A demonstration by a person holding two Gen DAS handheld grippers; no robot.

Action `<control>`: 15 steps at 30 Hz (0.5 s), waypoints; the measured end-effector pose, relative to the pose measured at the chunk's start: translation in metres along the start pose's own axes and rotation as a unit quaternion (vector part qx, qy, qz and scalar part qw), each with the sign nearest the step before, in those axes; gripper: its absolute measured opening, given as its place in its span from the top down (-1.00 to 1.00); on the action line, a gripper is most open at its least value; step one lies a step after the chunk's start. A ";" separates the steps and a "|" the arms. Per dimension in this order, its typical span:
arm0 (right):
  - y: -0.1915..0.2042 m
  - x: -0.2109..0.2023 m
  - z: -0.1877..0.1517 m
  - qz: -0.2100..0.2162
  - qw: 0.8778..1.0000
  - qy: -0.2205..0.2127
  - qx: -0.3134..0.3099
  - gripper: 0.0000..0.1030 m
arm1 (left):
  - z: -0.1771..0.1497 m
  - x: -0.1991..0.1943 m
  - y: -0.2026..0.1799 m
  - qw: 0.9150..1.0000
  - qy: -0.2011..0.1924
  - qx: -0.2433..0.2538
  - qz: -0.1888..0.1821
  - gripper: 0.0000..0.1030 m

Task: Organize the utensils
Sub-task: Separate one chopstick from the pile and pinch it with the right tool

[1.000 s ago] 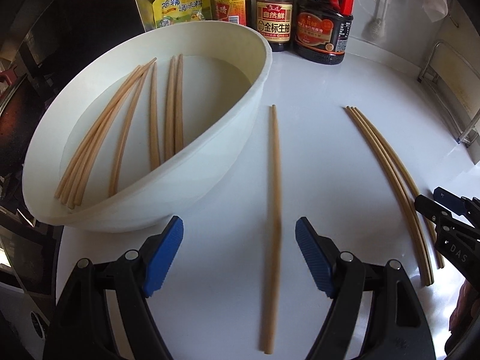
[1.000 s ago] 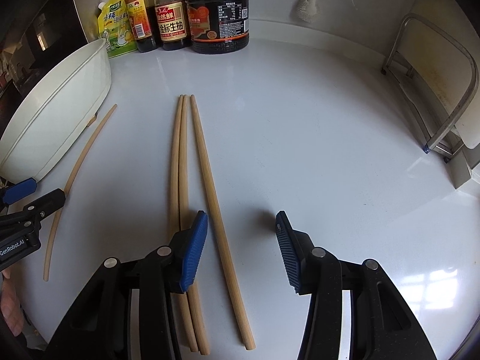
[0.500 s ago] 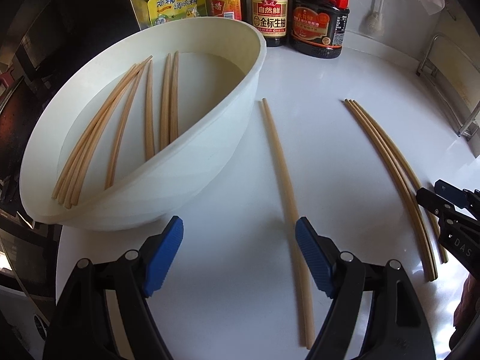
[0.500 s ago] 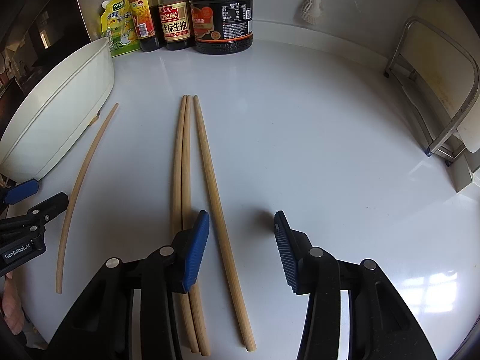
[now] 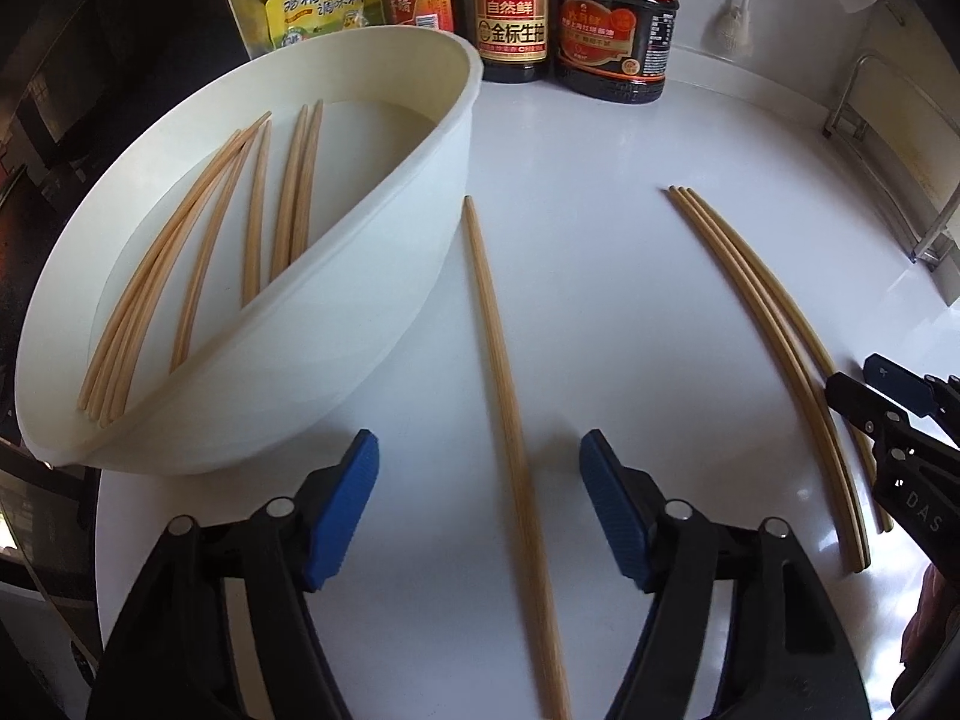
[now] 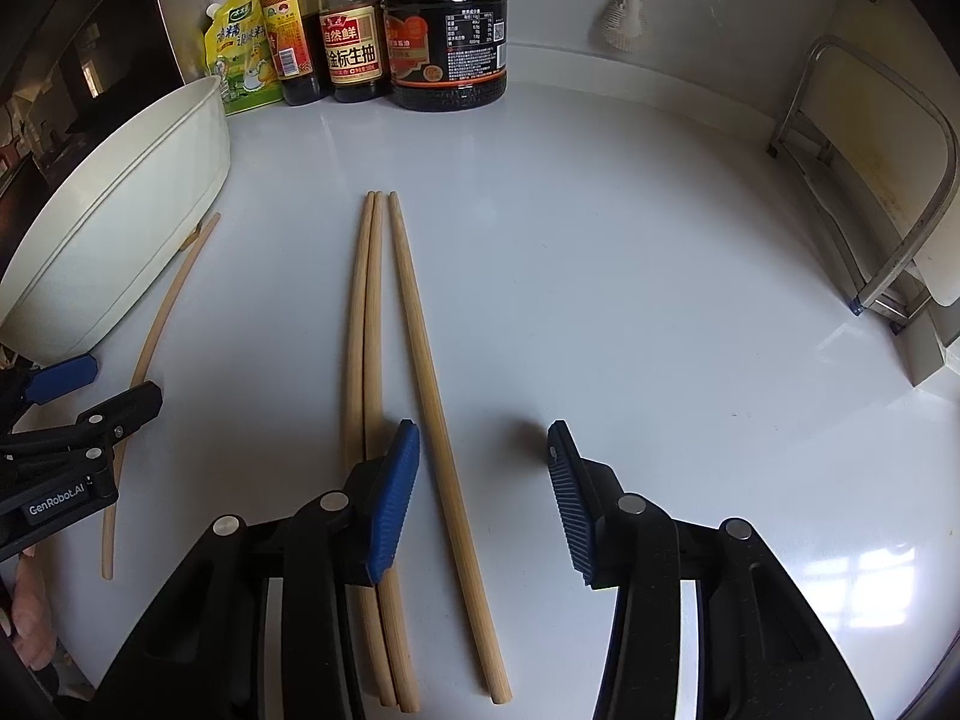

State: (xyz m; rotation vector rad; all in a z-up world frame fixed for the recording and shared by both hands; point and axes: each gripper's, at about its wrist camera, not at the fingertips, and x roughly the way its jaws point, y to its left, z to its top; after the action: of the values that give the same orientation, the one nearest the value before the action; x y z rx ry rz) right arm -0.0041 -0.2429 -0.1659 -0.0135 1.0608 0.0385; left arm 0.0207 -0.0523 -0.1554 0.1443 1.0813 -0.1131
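Note:
A white bowl [image 5: 384, 324] at the left holds several wooden chopsticks [image 5: 258, 228]. One single chopstick [image 5: 504, 396] lies on the white counter and runs between the fingers of my open left gripper [image 5: 480, 468]. Three chopsticks [image 6: 390, 360] lie side by side further right. My right gripper [image 6: 480, 468] is open over their near ends, with the rightmost chopstick [image 6: 438, 420] between its fingers. The bowl [image 6: 120, 228] and the single chopstick [image 6: 162, 324] also show in the right wrist view. Both grippers hold nothing.
Sauce bottles [image 5: 510, 18] and a yellow seasoning pouch [image 5: 318, 0] stand along the back wall. A metal rack [image 6: 870, 192] stands at the right edge. A dark appliance [image 5: 120, 60] is at the left behind the bowl.
The left gripper has shifted sideways and back, so the single chopstick lies centred between its fingers again. The right gripper has barely moved. Both stay open.

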 end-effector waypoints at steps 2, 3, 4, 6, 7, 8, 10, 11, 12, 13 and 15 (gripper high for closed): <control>0.001 0.000 0.001 -0.002 1.000 -0.001 -0.006 0.53 | 0.001 -0.002 -0.004 1.000 0.001 0.010 -0.010 0.19; 0.003 0.000 0.002 -0.003 1.000 0.001 -0.013 0.81 | 0.001 -0.003 -0.007 1.000 0.003 0.013 -0.013 0.30; 0.005 0.000 0.003 -0.007 1.000 0.004 -0.020 0.86 | 0.002 -0.004 -0.008 1.000 0.006 0.015 -0.018 0.54; 0.007 -0.001 0.005 -0.006 1.000 0.007 -0.024 0.88 | 0.003 -0.003 -0.011 0.999 0.011 0.020 -0.025 0.80; 0.005 -0.002 0.004 0.000 1.000 0.008 -0.017 0.88 | 0.003 -0.003 -0.013 0.999 0.012 0.023 -0.027 0.83; 0.002 -0.003 0.004 0.005 1.000 0.009 -0.008 0.88 | 0.004 -0.003 -0.014 0.999 0.013 0.026 -0.030 0.84; -0.004 -0.005 0.004 0.011 1.000 0.010 0.013 0.88 | 0.004 -0.003 -0.017 0.999 0.017 0.031 -0.039 0.86; -0.008 -0.006 0.003 0.016 0.999 0.011 0.026 0.89 | 0.004 -0.003 -0.019 0.998 0.019 0.033 -0.044 0.86; -0.012 -0.009 0.002 0.022 0.999 0.012 0.040 0.89 | 0.004 -0.004 -0.021 0.998 0.022 0.035 -0.048 0.86; -0.016 -0.011 0.000 0.025 0.998 0.012 0.052 0.89 | 0.004 -0.005 -0.023 0.998 0.023 0.038 -0.053 0.86; -0.022 -0.015 -0.002 0.030 0.997 0.012 0.070 0.89 | 0.005 -0.009 -0.028 0.997 0.019 0.047 -0.058 0.86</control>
State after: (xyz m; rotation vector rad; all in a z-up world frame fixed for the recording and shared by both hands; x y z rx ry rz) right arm -0.0127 -0.2650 -0.1540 0.1448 1.0867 0.0174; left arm 0.0165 -0.0808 -0.1463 0.1683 1.1227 -0.2659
